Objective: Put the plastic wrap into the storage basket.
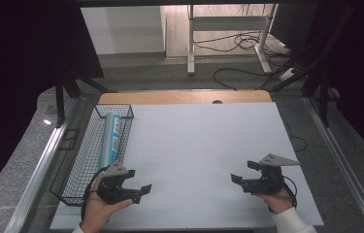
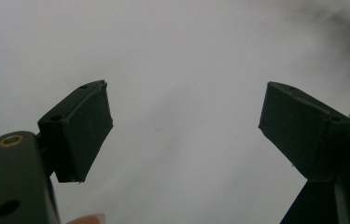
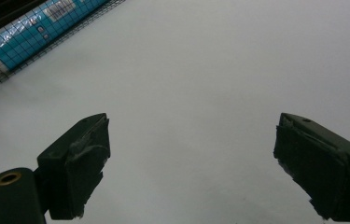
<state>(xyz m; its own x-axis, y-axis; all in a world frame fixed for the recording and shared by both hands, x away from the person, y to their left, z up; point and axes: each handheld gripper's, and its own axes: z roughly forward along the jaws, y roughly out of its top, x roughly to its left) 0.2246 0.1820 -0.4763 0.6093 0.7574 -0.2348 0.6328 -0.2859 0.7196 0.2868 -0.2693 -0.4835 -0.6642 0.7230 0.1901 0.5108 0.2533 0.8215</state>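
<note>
A blue and white tube (image 1: 111, 138) lies lengthwise inside a black wire basket (image 1: 80, 165) at the table's left edge; the right gripper view catches the tube (image 3: 42, 28) behind the basket mesh at upper left. My left gripper (image 1: 140, 187) rests low over the white table surface just right of the basket's near end, open, nothing between its jaws. In its own view the left gripper (image 2: 186, 135) frames bare white surface. My right gripper (image 1: 243, 172) sits at the near right, open and empty, pointing left across the table; its own view shows the right gripper (image 3: 191, 168) over white surface.
The white table top (image 1: 199, 145) spreads between the two hands. A wooden edge (image 1: 184, 97) runs along the far side. Beyond it are a desk frame (image 1: 228, 29) and cables on the floor. Metal rails flank both sides.
</note>
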